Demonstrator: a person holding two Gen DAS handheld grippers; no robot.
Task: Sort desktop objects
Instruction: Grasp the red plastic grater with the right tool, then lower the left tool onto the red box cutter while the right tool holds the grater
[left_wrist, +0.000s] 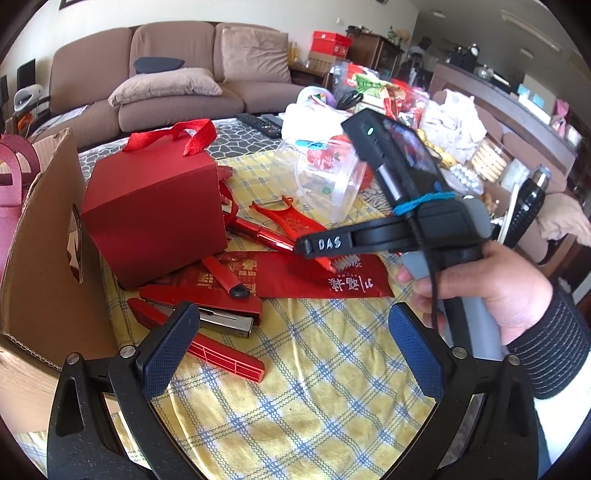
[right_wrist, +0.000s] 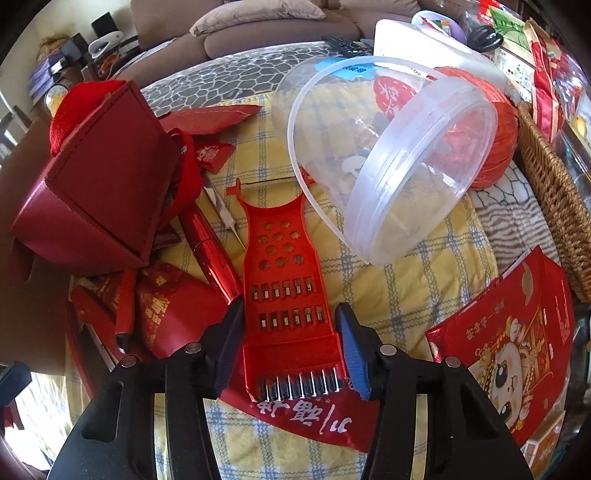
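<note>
My left jaws (left_wrist: 293, 314) stand wide and empty above the yellow checked cloth (left_wrist: 314, 387), just beside the red stapler (left_wrist: 221, 310). My right jaws (right_wrist: 290, 308) straddle the bladed near end of the red grater (right_wrist: 284, 258), which lies flat at mid-tabletop. The pads sit at or just off its edges, and I cannot tell whether they press yet. Risks, left to right: the glossy red pen (right_wrist: 214, 251) lies against the grater's left side, so my left pad may pinch or drag it. The grater is thin and slick, so a hold this near one end may let it pivot or slip. Its near end rests on a red packet (right_wrist: 306, 417), which could lift with it. At the far end the handle of the tipped clear tub (right_wrist: 399, 158) arcs close by and might snag, rolling the tub. The tabletop is soft and crowded, with a cardboard box (left_wrist: 40, 240) at left, then a red gift box (right_wrist: 99, 177), and a wicker basket (right_wrist: 554, 192) at right. Behind are a brown sofa (left_wrist: 166, 74) and cluttered shelves.
</note>
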